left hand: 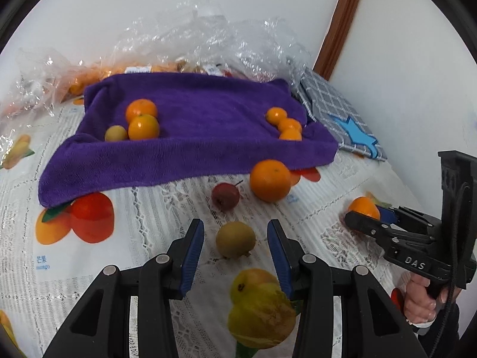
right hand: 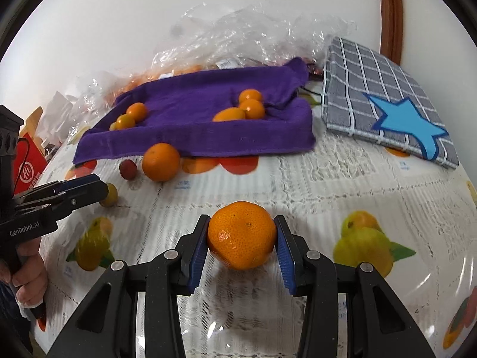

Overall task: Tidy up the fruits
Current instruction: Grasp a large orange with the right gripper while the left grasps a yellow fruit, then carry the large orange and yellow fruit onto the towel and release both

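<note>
Purple towel (right hand: 208, 137), orange mandarin (right hand: 242, 234), grey checked cloth (right hand: 372, 89).

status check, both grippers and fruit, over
Right gripper shut on mandarin. Left gripper open around yellow-green fruit. Nothing blocking purple towel.

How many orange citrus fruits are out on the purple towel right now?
5. Two sit together near the purple towel's left side, beside a small yellowish fruit; three cluster at its right edge. More may be hidden in the plastic bags behind.
</note>
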`<action>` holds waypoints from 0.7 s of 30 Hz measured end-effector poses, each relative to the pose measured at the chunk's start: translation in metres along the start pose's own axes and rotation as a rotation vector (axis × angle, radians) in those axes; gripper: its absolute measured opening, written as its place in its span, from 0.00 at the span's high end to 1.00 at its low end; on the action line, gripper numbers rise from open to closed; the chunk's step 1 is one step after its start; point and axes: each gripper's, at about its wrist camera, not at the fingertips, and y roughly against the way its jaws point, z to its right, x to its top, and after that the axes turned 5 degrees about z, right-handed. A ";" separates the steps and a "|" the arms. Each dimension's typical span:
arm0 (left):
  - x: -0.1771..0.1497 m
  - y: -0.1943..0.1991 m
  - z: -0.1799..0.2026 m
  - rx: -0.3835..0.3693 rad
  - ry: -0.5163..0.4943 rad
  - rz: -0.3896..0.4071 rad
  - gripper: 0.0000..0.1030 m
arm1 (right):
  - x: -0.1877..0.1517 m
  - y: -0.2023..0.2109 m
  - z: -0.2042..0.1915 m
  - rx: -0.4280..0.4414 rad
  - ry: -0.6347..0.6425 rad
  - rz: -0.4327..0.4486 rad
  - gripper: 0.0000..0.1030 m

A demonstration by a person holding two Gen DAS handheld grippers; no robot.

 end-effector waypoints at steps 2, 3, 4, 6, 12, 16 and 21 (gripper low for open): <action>-0.001 -0.001 -0.001 -0.008 0.005 -0.013 0.63 | -0.001 -0.001 0.001 0.007 -0.003 -0.008 0.59; -0.001 -0.002 -0.001 -0.009 0.005 -0.015 0.64 | -0.001 0.000 0.001 0.008 -0.001 -0.007 0.58; -0.002 -0.002 -0.001 -0.009 0.005 -0.019 0.68 | -0.002 0.000 -0.001 0.008 0.004 -0.007 0.58; -0.002 -0.005 0.000 -0.007 0.005 -0.031 0.73 | -0.003 0.000 -0.003 0.004 0.015 -0.013 0.58; -0.002 -0.001 -0.004 -0.008 0.027 -0.006 0.73 | -0.005 -0.002 -0.002 0.000 0.008 -0.033 0.58; 0.000 0.006 -0.010 -0.002 0.056 0.032 0.73 | -0.005 -0.001 -0.001 0.002 0.005 -0.029 0.59; 0.004 0.015 -0.028 0.019 0.142 0.088 0.73 | -0.005 0.001 0.000 0.001 -0.007 -0.013 0.59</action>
